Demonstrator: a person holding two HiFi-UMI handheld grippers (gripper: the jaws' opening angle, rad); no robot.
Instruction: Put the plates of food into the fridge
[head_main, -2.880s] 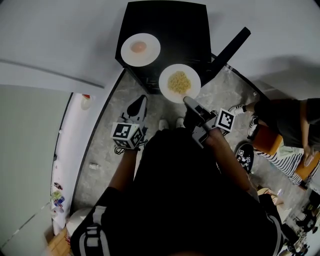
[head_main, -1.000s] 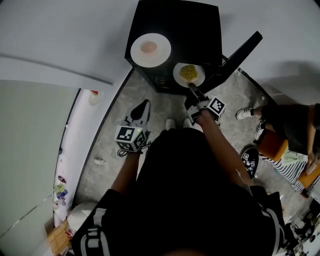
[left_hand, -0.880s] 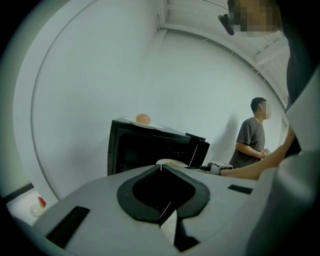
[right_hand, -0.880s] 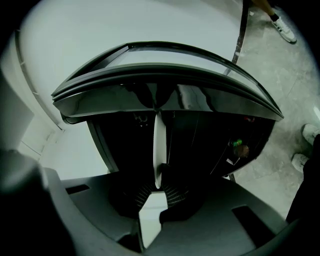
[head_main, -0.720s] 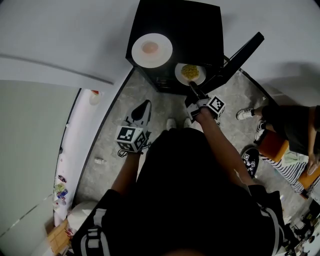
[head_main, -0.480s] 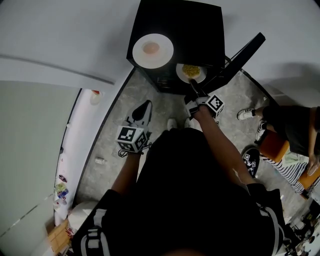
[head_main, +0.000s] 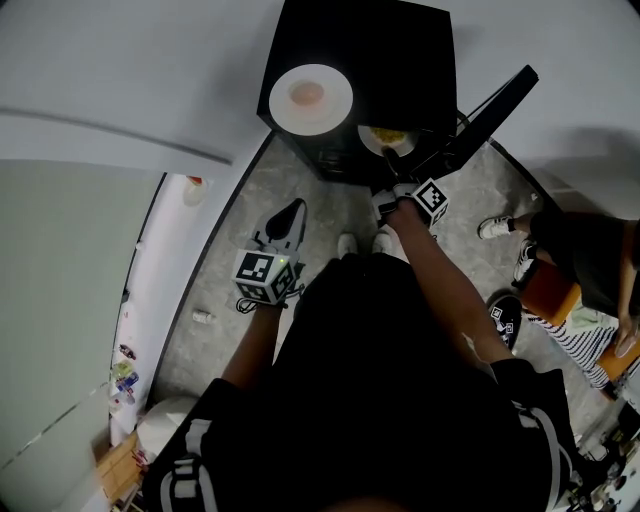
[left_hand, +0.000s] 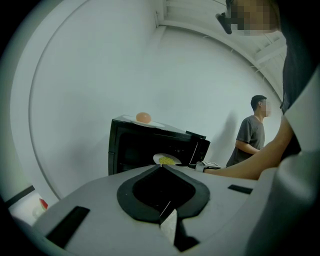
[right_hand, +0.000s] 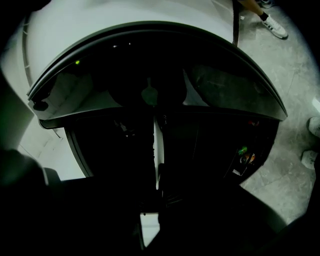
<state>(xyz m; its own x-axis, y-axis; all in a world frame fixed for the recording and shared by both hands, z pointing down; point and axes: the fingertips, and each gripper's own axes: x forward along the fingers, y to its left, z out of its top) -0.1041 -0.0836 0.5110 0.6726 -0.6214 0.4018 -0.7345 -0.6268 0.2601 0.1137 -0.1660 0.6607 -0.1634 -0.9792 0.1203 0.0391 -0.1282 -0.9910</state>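
A small black fridge (head_main: 400, 40) stands on the floor with its door (head_main: 490, 105) swung open to the right. On its top lies a white plate with a pinkish food item (head_main: 310, 95), which the left gripper view shows as the plate on the fridge top (left_hand: 143, 118). My right gripper (head_main: 386, 172) is shut on the near rim of the plate of yellow food (head_main: 387, 138), half under the fridge's top edge. Its jaws have just been closing on that rim. The right gripper (right_hand: 156, 167) sees the plate rim (right_hand: 156, 145) edge-on inside the dark fridge. My left gripper (head_main: 284, 218) hangs shut, back from the fridge, holding nothing.
A person sits on an orange seat (head_main: 545, 290) at the right, and another person (left_hand: 248, 136) stands beside the fridge. A white ledge (head_main: 160, 270) with small items runs along the left. Grey floor (head_main: 230, 260) lies between it and the fridge.
The right gripper has carried the plate of yellow food forward and slightly down, further into the fridge. The left gripper has stayed where it was.
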